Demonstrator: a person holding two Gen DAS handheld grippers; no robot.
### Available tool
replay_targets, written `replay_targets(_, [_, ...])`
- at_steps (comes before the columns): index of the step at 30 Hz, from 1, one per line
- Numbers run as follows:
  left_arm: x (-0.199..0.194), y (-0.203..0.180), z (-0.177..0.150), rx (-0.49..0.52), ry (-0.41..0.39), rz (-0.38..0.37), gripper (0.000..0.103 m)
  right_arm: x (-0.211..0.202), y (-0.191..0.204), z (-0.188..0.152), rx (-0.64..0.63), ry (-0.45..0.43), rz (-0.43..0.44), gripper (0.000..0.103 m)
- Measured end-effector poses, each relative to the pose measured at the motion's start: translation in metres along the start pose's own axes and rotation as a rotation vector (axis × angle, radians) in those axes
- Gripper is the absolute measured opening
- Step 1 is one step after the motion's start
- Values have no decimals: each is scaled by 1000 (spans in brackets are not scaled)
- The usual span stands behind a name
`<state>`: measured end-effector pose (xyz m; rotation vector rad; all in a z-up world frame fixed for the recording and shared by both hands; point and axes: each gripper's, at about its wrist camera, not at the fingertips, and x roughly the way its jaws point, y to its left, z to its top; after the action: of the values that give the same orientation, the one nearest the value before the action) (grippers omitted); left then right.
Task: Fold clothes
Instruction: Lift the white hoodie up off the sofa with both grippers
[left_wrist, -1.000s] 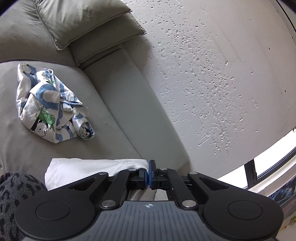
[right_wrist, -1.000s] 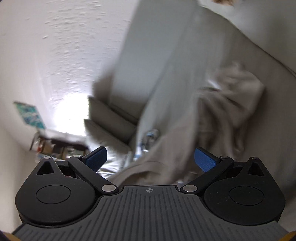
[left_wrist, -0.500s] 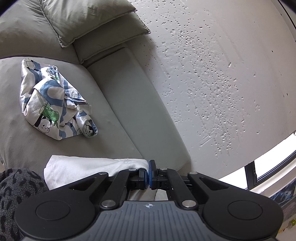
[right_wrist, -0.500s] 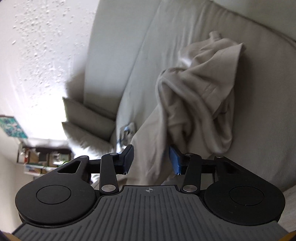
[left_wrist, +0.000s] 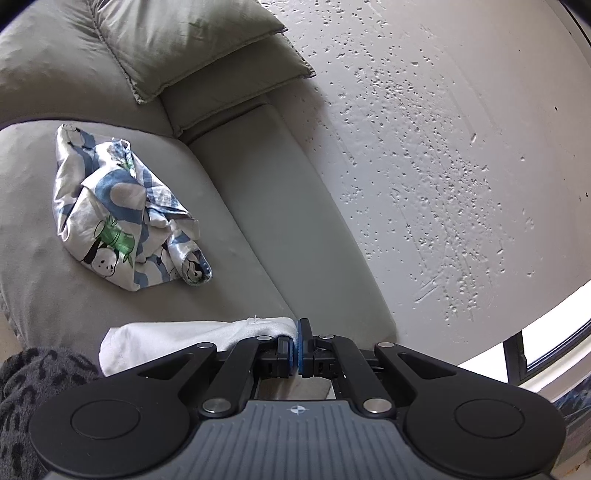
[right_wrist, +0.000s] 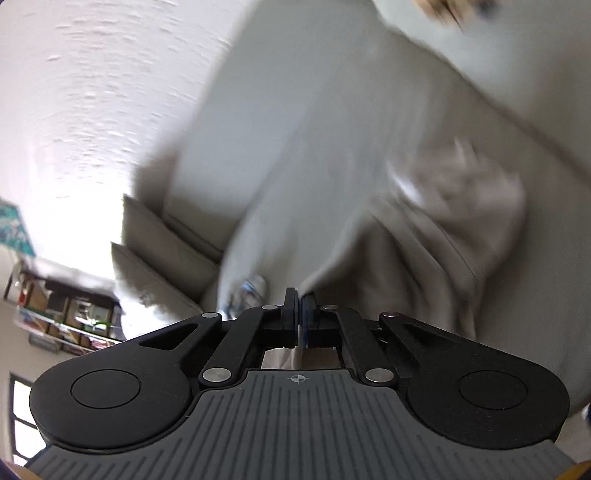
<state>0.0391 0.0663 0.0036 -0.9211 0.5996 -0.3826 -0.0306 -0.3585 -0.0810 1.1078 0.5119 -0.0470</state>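
My left gripper is shut on the edge of a white garment, which stretches left from the pads above the grey sofa seat. My right gripper is shut on the same pale cloth; it runs from the pads up to a crumpled heap on the sofa at the right. The right wrist view is motion-blurred. A crumpled blue-and-white panda-print garment lies on the seat, left of and beyond the left gripper; it also shows small in the right wrist view.
Two grey cushions lean at the sofa's far end against a textured white wall. A window is at lower right. A leopard-print fabric sits at lower left. Shelves with clutter stand beyond the sofa.
My right gripper closed from wide open onto the pale cloth and is swinging, blurring its view. My left gripper stayed shut on the garment and shifted slightly; the panda garment drifted right in its view.
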Motion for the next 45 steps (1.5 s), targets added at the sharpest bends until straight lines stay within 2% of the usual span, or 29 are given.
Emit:
replay_targets(2, [8,-9,2,16,0,-16,0,-22,22,16,-61,-84,39,2])
replay_targets(5, [16,-35,8,60,-9,-84,0,-54,60,44,-131,-202,113,2])
replay_targets(11, [3,-97,30,142,-79,-270,0,-140,135,76,-316,-445,241,2])
replay_targets(13, [-10,-119,36,178,-110,-343,0,-174,154,79,-375,-520,294,2])
replay_targets(16, [-39,-148,44,242,-166,-434,0,-218,186,68,-499,-631,307,2])
replay_targets(19, [-77,-173,50,306,-236,-536,0,-256,213,55,-585,-706,334,2])
replay_targets(22, [-104,-195,50,409,-321,-522,0,-293,231,40,-625,-766,416,2])
replay_targets(23, [-105,-201,50,416,-325,-489,0,-296,236,40,-624,-736,416,2])
replay_targets(26, [-106,-203,55,371,-260,-525,0,-298,248,43,-608,-662,394,2])
replay_targets(29, [-112,-207,57,389,-287,-514,0,-308,249,42,-628,-680,381,2])
replay_targets(33, [-78,-202,74,363,-228,-447,0,-290,253,65,-595,-640,331,2])
replay_targets(35, [-40,-204,75,348,-176,-368,0,-259,252,85,-573,-587,276,2])
replay_targets(38, [36,-207,86,312,-71,-244,0,-188,235,118,-529,-469,165,2])
replay_targets(40, [78,-207,98,229,-5,-192,0,-136,230,145,-507,-403,85,2])
replay_targets(41, [88,-213,105,212,-3,-191,0,-116,231,158,-493,-399,57,1])
replay_targets(42, [85,-225,111,236,-37,-221,0,-98,232,170,-479,-400,31,1])
replay_targets(45, [66,-257,124,318,-137,-307,0,-95,258,190,-545,-525,61,1])
